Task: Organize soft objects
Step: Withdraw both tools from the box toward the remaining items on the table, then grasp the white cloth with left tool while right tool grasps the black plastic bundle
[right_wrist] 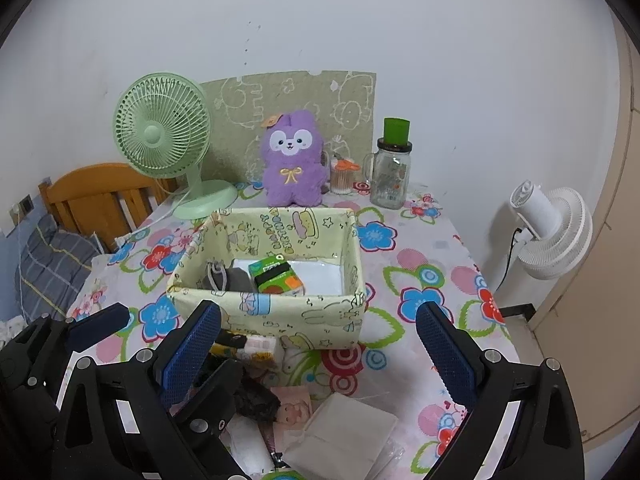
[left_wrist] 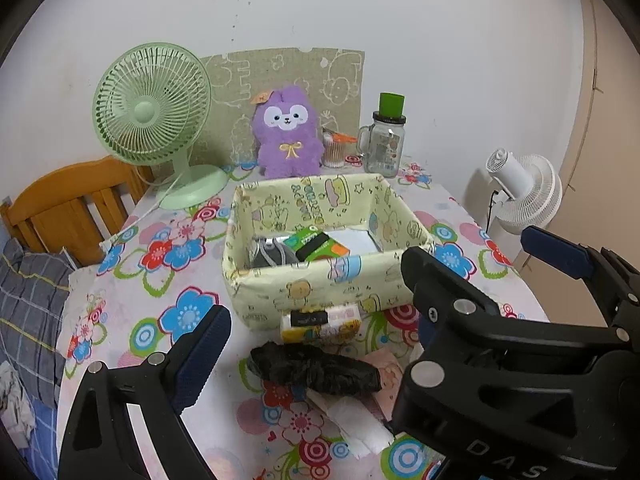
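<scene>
A pale yellow fabric box [left_wrist: 320,280] stands mid-table, holding a grey cloth item [left_wrist: 264,254] and a green-orange tissue pack [left_wrist: 320,246]. In front of the box lie a cartoon-printed tissue pack [left_wrist: 320,324], a black fuzzy soft item [left_wrist: 316,372], a pink pack [right_wrist: 294,406] and a white folded napkin pack [right_wrist: 344,436]. My left gripper [left_wrist: 316,344] hovers open over the black item, its right finger mostly hidden behind the other gripper. My right gripper [right_wrist: 320,354] is open and empty, above the napkin pack and facing the box [right_wrist: 272,312].
At the back stand a green desk fan [left_wrist: 152,120], a purple plush [left_wrist: 288,136], a cotton-swab tub [left_wrist: 334,152] and a glass jar mug [left_wrist: 384,140]. A white fan [left_wrist: 524,196] stands off the table's right edge. A wooden headboard [left_wrist: 76,200] and pillow sit left.
</scene>
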Tool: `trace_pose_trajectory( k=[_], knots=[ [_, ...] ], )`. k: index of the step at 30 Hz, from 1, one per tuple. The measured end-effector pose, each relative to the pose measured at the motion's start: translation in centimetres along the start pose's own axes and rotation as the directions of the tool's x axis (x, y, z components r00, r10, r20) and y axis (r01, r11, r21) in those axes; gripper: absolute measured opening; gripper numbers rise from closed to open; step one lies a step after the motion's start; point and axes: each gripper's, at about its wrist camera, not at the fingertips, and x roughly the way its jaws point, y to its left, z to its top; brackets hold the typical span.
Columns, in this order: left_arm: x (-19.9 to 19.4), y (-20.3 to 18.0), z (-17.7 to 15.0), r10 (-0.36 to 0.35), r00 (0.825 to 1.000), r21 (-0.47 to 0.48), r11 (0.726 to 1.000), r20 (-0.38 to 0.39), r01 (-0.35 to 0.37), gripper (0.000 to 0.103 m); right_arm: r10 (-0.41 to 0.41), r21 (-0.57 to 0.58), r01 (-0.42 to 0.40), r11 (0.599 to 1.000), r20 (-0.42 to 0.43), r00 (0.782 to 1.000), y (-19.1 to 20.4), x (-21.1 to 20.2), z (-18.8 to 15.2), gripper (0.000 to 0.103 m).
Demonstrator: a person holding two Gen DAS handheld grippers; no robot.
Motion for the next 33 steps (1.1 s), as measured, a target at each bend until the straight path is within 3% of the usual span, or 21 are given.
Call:
trace_pose_trajectory(
  k=[16, 27, 33],
  knots=[
    [1.0, 0.3, -3.5, 0.006, 1.0, 0.014, 1.0, -0.018, -0.006, 0.096, 0.032, -0.021, -0.033, 0.999, -0.016, 0.999, 0.9, 0.9, -3.6, 0.094],
    [3.6, 0.0, -5.8, -0.021, 0.996, -0.007, 1.0, -0.089, 0.02, 0.096, 0.014, 0.012, -0.014, 1.0, -0.076, 0.997, 0.1, 2.9, -6.3, 0.092],
    [5.4, 0.6, -6.7, -0.067, 0.984, -0.069, 0.996, -0.165, 0.056, 0.092, -0.007, 0.042, 0.01, 0.999, -0.073, 0.997, -0.5, 2.8, -7.2, 0.092]
  ],
)
